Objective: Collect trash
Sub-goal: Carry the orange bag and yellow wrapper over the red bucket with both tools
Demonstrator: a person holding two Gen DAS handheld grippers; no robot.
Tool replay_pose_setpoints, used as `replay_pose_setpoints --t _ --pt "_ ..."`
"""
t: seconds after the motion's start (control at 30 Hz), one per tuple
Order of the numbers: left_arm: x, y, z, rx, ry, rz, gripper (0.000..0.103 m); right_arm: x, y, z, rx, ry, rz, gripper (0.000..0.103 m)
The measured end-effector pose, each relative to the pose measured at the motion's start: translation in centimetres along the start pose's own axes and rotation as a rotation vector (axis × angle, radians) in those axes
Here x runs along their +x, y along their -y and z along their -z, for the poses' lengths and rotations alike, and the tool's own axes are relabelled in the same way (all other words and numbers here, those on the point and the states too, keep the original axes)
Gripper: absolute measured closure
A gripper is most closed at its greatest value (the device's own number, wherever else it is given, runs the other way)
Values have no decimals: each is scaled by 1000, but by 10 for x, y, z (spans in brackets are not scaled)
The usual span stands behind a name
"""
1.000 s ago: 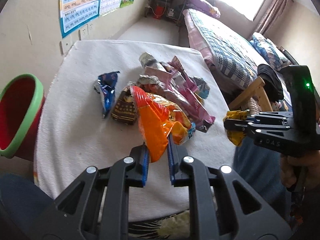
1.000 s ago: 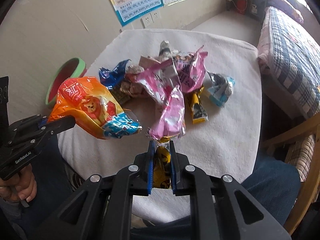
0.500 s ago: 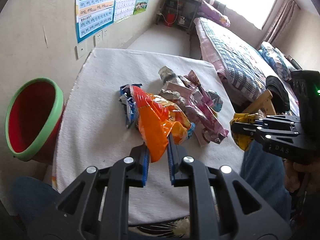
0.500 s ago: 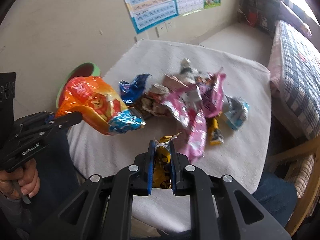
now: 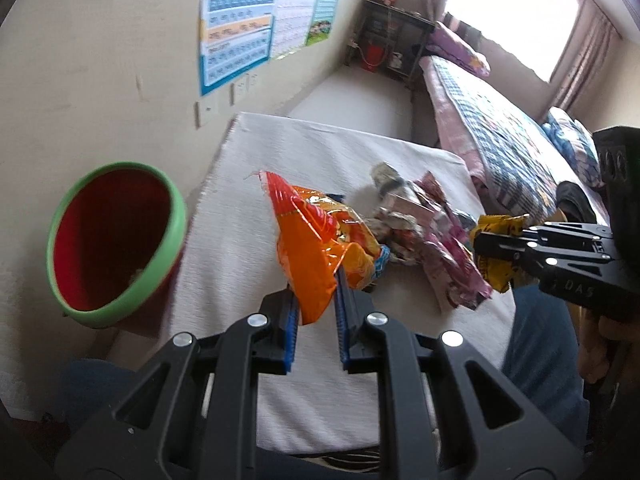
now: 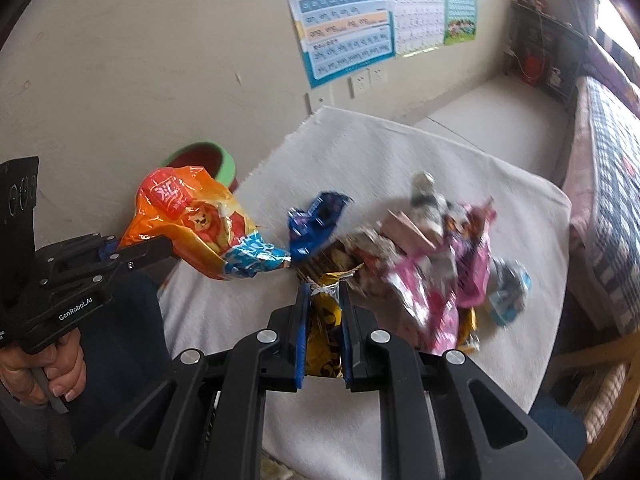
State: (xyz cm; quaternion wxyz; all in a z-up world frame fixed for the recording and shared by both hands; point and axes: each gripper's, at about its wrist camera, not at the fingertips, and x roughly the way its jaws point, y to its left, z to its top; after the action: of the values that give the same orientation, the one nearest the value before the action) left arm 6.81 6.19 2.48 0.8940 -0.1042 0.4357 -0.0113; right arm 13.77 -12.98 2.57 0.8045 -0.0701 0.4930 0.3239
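My left gripper (image 5: 316, 312) clamps the orange bag (image 5: 316, 248); the bin (image 5: 116, 240) lies left of it (nearer than my right gripper (image 6: 324, 316), pinching a yellow wrapper (image 6: 326, 320)).

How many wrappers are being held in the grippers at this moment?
2. The orange bag is pinched in the left gripper, lifted above the table; the yellow wrapper is in the right gripper. Other wrappers lie in the pile.

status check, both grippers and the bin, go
Left gripper shut on orange chip bag. Right gripper shut on yellow wrapper. Red bin open, nothing blocking; wrapper pile remains on table.
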Motion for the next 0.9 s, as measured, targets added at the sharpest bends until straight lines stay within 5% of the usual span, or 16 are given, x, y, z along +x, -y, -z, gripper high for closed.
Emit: replay_pose_setpoints --t 0.9 --pt "-43 -170 -17 -202 57 -227 88 85 -144 -116 -219 17 -157 90"
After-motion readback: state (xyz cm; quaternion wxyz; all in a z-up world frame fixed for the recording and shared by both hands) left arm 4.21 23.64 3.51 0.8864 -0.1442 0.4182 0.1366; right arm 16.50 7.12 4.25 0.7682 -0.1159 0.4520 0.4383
